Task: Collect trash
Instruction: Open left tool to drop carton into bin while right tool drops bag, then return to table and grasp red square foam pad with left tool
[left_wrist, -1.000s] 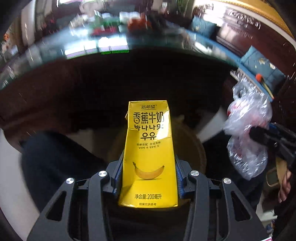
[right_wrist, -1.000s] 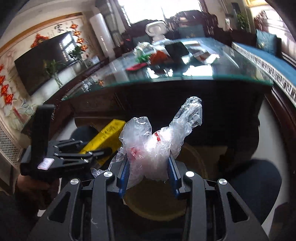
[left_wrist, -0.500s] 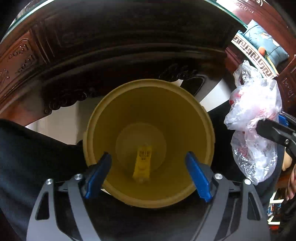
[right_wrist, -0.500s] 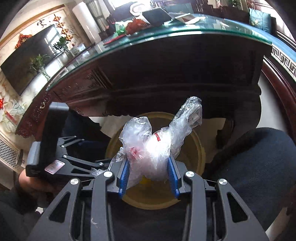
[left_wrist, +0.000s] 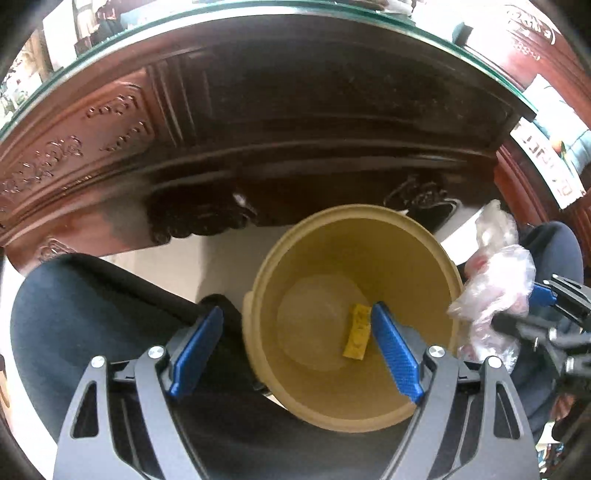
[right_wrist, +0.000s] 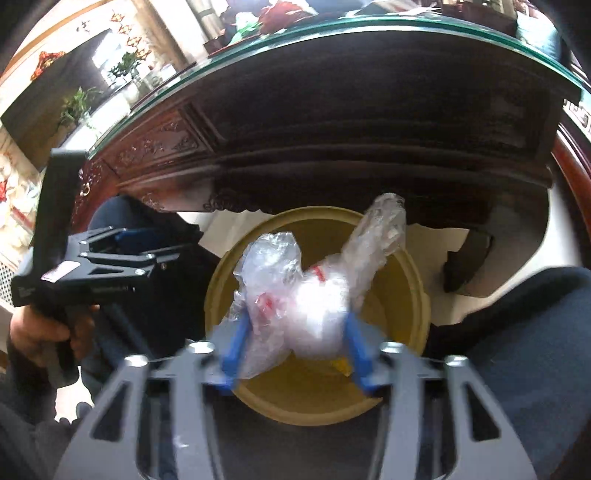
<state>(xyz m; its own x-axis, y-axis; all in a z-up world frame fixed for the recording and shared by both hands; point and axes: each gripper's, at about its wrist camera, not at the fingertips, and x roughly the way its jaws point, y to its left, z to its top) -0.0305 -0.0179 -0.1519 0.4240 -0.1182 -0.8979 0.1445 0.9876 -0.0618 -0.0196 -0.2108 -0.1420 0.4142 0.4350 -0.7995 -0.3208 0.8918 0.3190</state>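
Observation:
A tan round bin (left_wrist: 436, 266) stands on the floor under the table; it also shows in the right wrist view (right_wrist: 413, 280). The yellow banana milk carton (left_wrist: 357, 330) lies on the bin's bottom. My left gripper (left_wrist: 297, 330) is open and empty, above the bin's left rim. My right gripper (right_wrist: 293, 345) holds a crumpled clear plastic bag (right_wrist: 306, 291) with red print over the bin; its jaws look wider apart and blurred. The bag (left_wrist: 495, 280) also shows at the right of the left wrist view.
A dark carved wooden table (left_wrist: 258, 122) with a glass top overhangs the bin. The person's dark-trousered legs (left_wrist: 92, 314) flank the bin on both sides. A dark shoe (right_wrist: 467, 258) rests on the pale floor to the right.
The left gripper dropped the yellow carton into the bin, then shifted left and stayed open. The right gripper brought the plastic bag over the bin; its jaws look wider now.

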